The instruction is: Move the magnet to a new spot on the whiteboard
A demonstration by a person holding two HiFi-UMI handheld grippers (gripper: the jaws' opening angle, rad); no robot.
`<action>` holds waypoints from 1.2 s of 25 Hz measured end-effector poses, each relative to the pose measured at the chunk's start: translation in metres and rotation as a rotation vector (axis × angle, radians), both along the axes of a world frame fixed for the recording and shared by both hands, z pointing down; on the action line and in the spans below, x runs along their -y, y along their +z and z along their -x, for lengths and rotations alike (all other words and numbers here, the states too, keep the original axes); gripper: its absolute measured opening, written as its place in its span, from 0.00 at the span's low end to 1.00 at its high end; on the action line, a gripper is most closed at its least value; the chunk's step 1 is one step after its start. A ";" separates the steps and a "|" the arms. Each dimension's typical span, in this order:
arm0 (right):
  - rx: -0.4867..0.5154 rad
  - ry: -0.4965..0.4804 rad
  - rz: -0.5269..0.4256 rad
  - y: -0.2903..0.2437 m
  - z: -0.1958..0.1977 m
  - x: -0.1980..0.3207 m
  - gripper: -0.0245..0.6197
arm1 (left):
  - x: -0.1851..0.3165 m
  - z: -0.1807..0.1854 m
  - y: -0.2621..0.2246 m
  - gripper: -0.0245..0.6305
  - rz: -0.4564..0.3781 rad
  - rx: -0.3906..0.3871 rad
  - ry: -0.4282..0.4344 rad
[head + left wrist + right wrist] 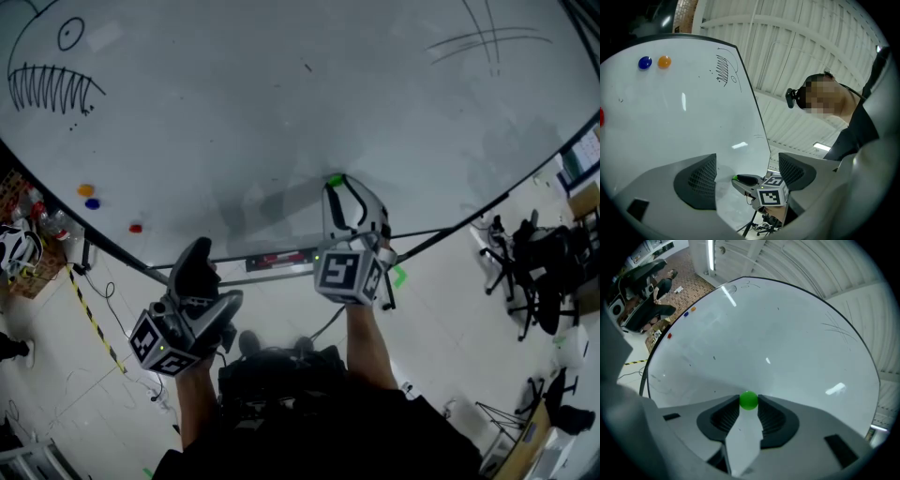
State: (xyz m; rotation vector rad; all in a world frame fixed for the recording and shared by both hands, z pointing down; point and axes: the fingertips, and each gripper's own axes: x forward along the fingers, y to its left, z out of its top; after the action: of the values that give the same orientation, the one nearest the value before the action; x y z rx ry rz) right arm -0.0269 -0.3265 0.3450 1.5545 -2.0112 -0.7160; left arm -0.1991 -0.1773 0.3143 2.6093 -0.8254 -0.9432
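Note:
A small green magnet point(335, 179) sits against the whiteboard point(281, 94) near its lower edge. My right gripper point(336, 184) is shut on it, both pads pressing its sides; the right gripper view shows the green magnet point(749, 400) pinched at the jaw tips against the board point(764, 333). My left gripper point(211, 281) hangs lower and to the left, off the board, open with nothing between its jaws. In the left gripper view the green magnet point(735, 177) and the right gripper appear beyond its spread jaws.
Orange point(86, 189), blue point(92, 202) and red point(136, 227) magnets cling to the board's left part. Black marker drawings point(52, 89) fill its upper left corner. A pen tray point(277, 261) runs along the bottom edge. Office chairs point(525, 253) stand at the right.

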 end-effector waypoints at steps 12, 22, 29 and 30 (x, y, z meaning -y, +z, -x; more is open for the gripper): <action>0.090 -0.049 0.001 -0.001 -0.005 -0.004 0.29 | 0.011 -0.020 -0.001 0.67 0.013 0.030 0.018; 0.663 -0.388 0.115 -0.013 -0.033 -0.044 0.29 | 0.018 -0.056 -0.003 0.67 0.026 0.065 0.061; 0.971 -0.547 0.147 -0.019 -0.077 -0.063 0.28 | 0.019 -0.093 -0.007 0.67 0.025 0.116 0.085; 0.986 -0.555 0.148 -0.019 -0.082 -0.065 0.28 | 0.019 -0.098 -0.008 0.67 0.027 0.120 0.085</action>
State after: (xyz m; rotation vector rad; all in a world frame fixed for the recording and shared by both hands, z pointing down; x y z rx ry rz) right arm 0.0547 -0.2614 0.3264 1.3782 -3.1856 0.1110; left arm -0.1008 -0.1965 0.3066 2.6759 -0.7432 -0.7543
